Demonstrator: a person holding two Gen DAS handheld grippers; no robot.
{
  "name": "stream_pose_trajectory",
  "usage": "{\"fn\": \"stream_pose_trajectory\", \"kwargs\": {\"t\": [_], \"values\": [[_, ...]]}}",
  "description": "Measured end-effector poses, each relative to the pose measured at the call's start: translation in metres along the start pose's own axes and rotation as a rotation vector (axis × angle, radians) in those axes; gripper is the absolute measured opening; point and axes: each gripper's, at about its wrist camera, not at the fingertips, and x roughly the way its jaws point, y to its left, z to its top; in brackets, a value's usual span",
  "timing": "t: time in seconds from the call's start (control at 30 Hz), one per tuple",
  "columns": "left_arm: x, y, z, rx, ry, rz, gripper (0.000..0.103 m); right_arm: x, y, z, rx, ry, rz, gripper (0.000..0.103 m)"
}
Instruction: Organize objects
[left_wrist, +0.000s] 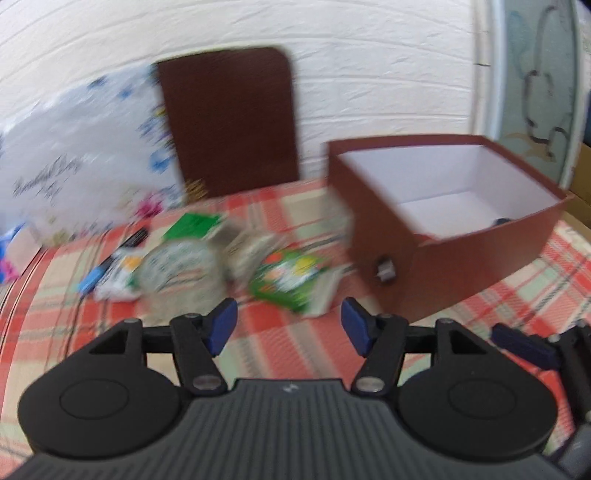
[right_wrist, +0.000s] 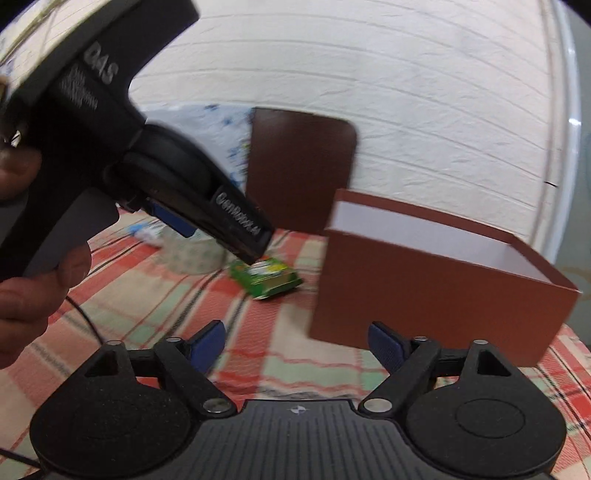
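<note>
An open brown box with a white inside stands at the right on the plaid cloth; a small dark item lies in it. Left of the box lie a green packet, a tape roll, a green card and a blue-capped marker. My left gripper hangs open over the cloth just short of the packet, nothing between its pads. My right gripper is open and empty too, close to the box's near corner. The packet lies beyond it.
The box's brown lid leans on the white wall behind. A printed plastic bag fills the back left. The left tool's black housing, held by a hand, crosses the right wrist view. A small dark object sits by the box's wall.
</note>
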Motion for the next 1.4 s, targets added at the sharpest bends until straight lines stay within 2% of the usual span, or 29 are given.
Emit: {"fn": "stream_pose_trajectory", "kwargs": {"t": [0.13,0.17,0.2,0.23,0.3,0.4,0.43,0.53,0.57,0.6,0.63,0.67,0.7,0.73,0.9,1.0,1.1,1.23,1.3,1.4], "values": [[0.027,0.065,-0.038,-0.115,0.071,0.144,0.065,0.020,0.024,0.008,-0.053,0.060,0.083,0.058],[0.035,0.081,-0.048,-0.143,0.093,0.183,0.065,0.028,0.028,0.011,-0.057,0.062,0.093,0.056],[0.039,0.095,-0.059,-0.171,0.095,0.202,0.076,0.036,0.033,0.017,-0.061,0.056,0.095,0.055],[0.034,0.105,-0.068,-0.202,0.044,0.190,0.079,0.046,0.039,0.022,-0.076,0.045,0.090,0.055],[0.029,0.118,-0.073,-0.259,0.003,0.156,0.080,0.069,0.049,0.036,-0.145,0.014,0.061,0.055],[0.032,0.110,-0.073,-0.218,-0.009,0.155,0.083,0.105,0.061,0.062,-0.232,0.008,0.013,0.059],[0.034,0.105,-0.071,-0.203,-0.013,0.139,0.083,0.117,0.062,0.069,-0.250,0.029,0.008,0.066],[0.036,0.105,-0.071,-0.212,-0.019,0.116,0.083,0.159,0.061,0.082,-0.288,0.140,0.002,0.078],[0.035,0.107,-0.071,-0.223,-0.023,0.107,0.084,0.174,0.057,0.079,-0.286,0.205,0.010,0.079],[0.035,0.108,-0.072,-0.232,-0.026,0.102,0.085,0.183,0.050,0.077,-0.252,0.257,0.029,0.076],[0.034,0.108,-0.072,-0.235,-0.028,0.098,0.085,0.183,0.040,0.076,-0.178,0.251,0.044,0.079],[0.034,0.109,-0.072,-0.235,-0.028,0.095,0.086,0.181,0.035,0.075,-0.141,0.257,0.061,0.076],[0.034,0.109,-0.072,-0.235,-0.029,0.094,0.086,0.173,0.035,0.074,-0.145,0.254,0.050,0.068],[0.034,0.110,-0.072,-0.237,-0.029,0.092,0.086,0.160,0.037,0.069,-0.154,0.247,0.050,0.052],[0.034,0.110,-0.072,-0.238,-0.030,0.088,0.087,0.083,0.048,0.023,-0.149,0.197,0.081,0.026],[0.034,0.108,-0.072,-0.226,-0.024,0.095,0.087,0.041,0.046,0.008,-0.111,0.186,0.116,0.026],[0.034,0.106,-0.072,-0.207,-0.012,0.103,0.088,0.028,0.045,0.004,-0.124,0.170,0.130,0.028],[0.033,0.101,-0.072,-0.183,-0.005,0.122,0.088,0.046,0.042,0.019,-0.114,0.169,0.103,0.028],[0.032,0.101,-0.073,-0.184,-0.009,0.121,0.088,0.061,0.041,0.027,-0.083,0.149,0.057,0.028],[0.033,0.102,-0.073,-0.186,-0.009,0.116,0.089,0.089,0.038,0.037,-0.029,0.168,-0.022,0.028]]}}
